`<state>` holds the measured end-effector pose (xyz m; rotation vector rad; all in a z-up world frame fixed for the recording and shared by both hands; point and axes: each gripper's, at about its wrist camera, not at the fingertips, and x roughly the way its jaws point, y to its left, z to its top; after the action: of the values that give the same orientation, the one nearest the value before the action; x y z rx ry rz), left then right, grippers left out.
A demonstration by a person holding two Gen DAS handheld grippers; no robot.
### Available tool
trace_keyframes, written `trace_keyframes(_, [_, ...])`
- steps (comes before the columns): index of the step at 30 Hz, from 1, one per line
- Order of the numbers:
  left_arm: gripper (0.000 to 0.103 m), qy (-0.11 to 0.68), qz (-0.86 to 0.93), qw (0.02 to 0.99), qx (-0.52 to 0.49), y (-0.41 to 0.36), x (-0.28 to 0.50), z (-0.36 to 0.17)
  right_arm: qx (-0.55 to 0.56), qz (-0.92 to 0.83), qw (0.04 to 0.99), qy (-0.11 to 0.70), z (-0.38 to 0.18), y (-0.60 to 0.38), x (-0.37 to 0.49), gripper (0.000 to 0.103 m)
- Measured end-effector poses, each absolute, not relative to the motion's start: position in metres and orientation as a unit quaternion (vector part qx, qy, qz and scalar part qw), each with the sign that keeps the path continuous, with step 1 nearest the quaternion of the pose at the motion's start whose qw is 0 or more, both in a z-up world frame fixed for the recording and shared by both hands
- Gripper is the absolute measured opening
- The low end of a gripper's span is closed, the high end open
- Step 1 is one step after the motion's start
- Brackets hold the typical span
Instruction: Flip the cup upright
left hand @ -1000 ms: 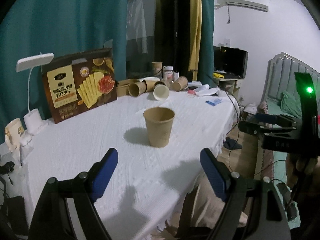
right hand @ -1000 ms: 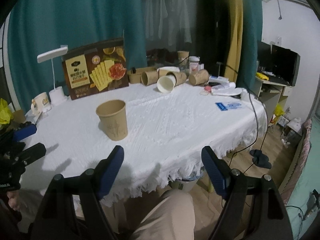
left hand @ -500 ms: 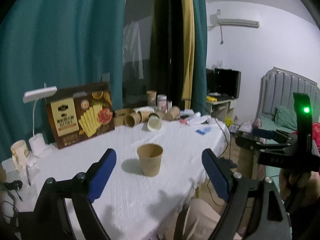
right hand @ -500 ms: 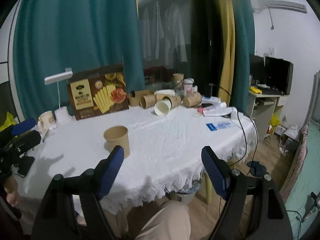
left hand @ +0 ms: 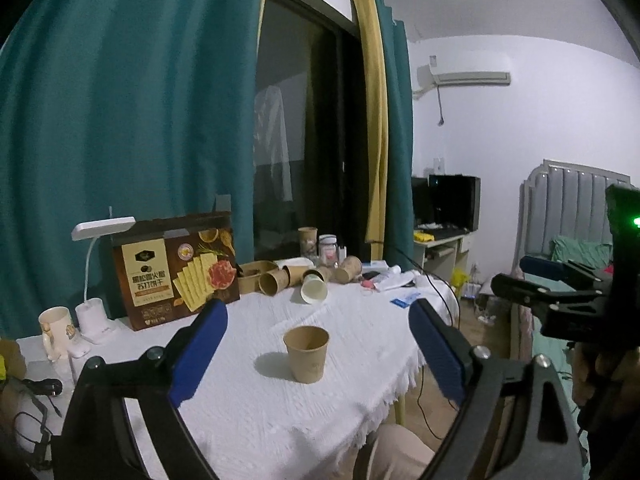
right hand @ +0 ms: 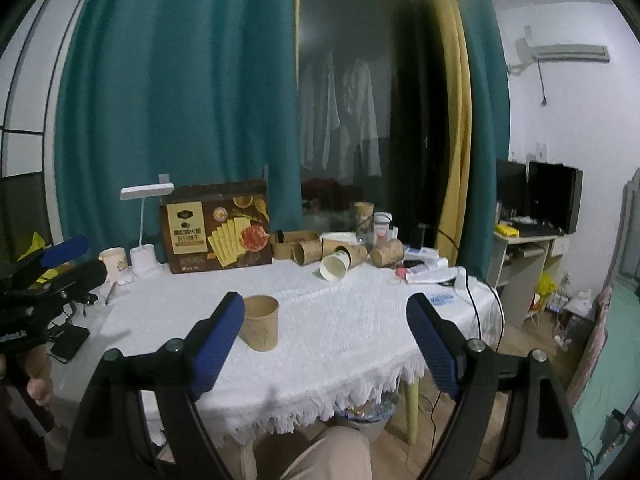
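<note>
White-clothed table [left hand: 248,412] before teal curtains; cup [left hand: 306,354] stands upright, mouth up, at twelve o'clock of the left claw [left hand: 318,354]; both claws released, empty; right claw [right hand: 325,350] sees cup at ten o'clock.

Ahead of the gripper, teal curtains [right hand: 180,100] hang on either side of a dark window [right hand: 360,100], with a yellow curtain [right hand: 452,112] at its right edge. The wall [left hand: 500,132] further right is white and carries an air conditioner [left hand: 472,77] near the ceiling. Below it, a small side table [right hand: 524,240] holds two dark monitors [right hand: 552,196]. A grey padded headboard [left hand: 576,204] stands at far right, over wooden floor [right hand: 532,344]. The light is dim and bluish.
</note>
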<state>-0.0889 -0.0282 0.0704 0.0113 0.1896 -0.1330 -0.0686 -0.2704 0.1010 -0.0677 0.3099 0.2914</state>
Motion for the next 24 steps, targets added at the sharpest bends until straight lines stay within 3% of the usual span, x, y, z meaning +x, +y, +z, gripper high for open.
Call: trace_keyframes(24, [0.096, 0.121, -0.025, 0.992, -0.002, -0.005, -0.078, 0.042, -0.035, 0.169, 0.971, 0.164, 0.086, -0.248, -0.062, 0.083])
